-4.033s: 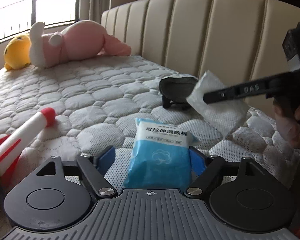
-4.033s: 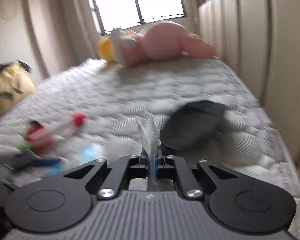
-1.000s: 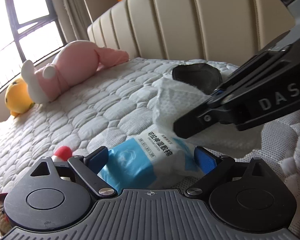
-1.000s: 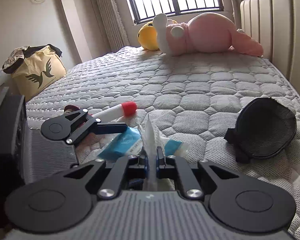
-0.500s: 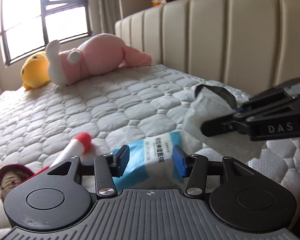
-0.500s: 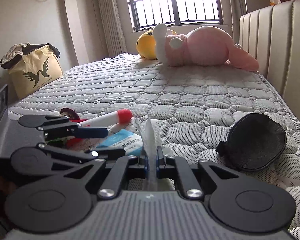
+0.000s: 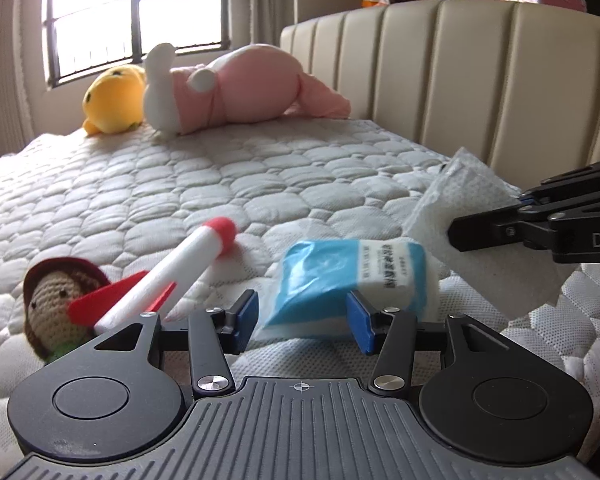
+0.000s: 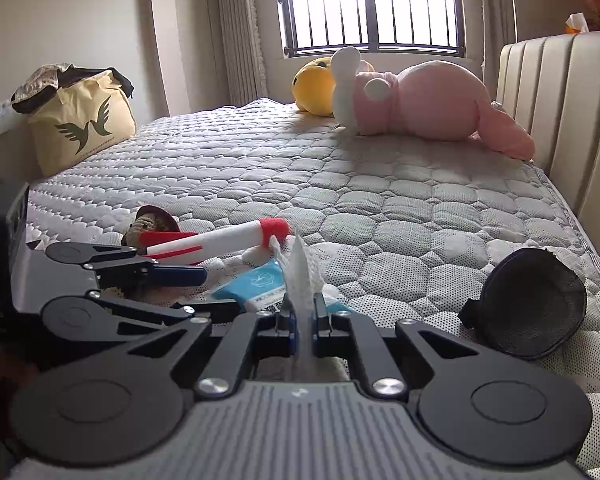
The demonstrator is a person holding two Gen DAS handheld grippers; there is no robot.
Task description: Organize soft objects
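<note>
Your left gripper [image 7: 302, 322] has just narrowed around the blue pack [image 7: 352, 276], which has tipped up off the mattress [image 7: 260, 184]; whether its pads truly pinch is unclear. Your right gripper [image 8: 302, 322] stays clamped on the white sheet [image 8: 300, 276] beside it, so both look ready to move.

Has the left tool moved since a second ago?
Yes. In the right wrist view the left tool has drawn back along the rocket toy, away from its red tip; its jaws have just been closing, the blue pack between them.
</note>
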